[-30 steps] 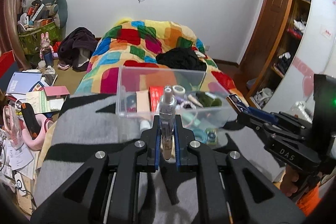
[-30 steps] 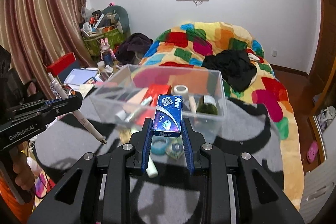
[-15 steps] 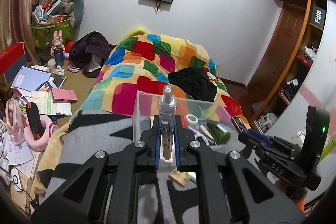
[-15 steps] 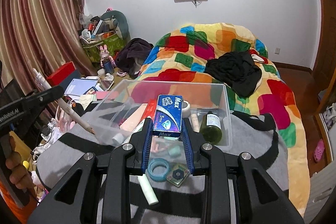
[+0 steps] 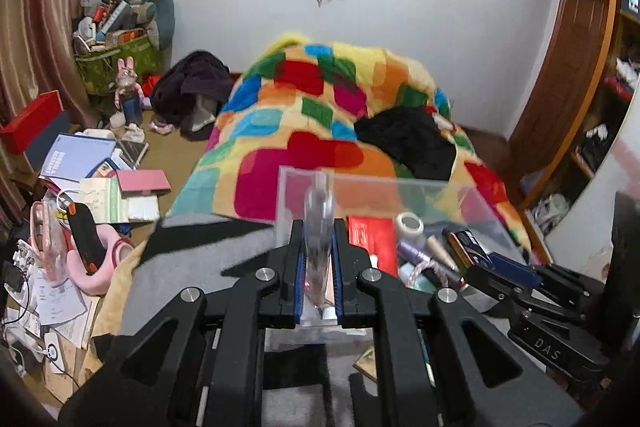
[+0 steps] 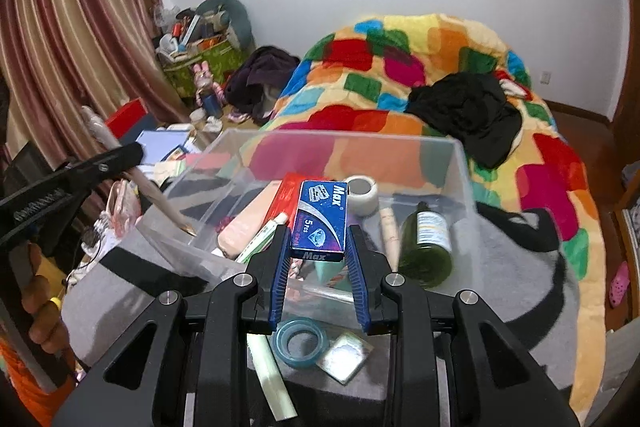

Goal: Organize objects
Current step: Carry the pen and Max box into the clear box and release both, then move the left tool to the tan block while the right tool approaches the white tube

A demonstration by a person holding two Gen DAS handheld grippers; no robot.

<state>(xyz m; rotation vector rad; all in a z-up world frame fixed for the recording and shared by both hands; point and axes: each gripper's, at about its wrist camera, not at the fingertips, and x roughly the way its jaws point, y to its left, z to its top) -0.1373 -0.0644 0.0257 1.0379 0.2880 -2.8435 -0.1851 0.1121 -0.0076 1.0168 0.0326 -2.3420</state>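
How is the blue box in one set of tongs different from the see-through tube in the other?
The blue Max box is flat, boxy and printed; the clear tube is long, thin and see-through. The box sits in the right tongs, the tube in the left tongs. The box makes its tongs stand wider; the tube's are nearly closed. Both are gripped at the clear bin.

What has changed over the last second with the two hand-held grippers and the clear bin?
Both hand-held grippers moved in over the clear bin: the left hand-held gripper brought its pen-like tube over the bin's near corner, the right hand-held gripper its blue Max box above the contents. Nothing released; both grips unchanged.
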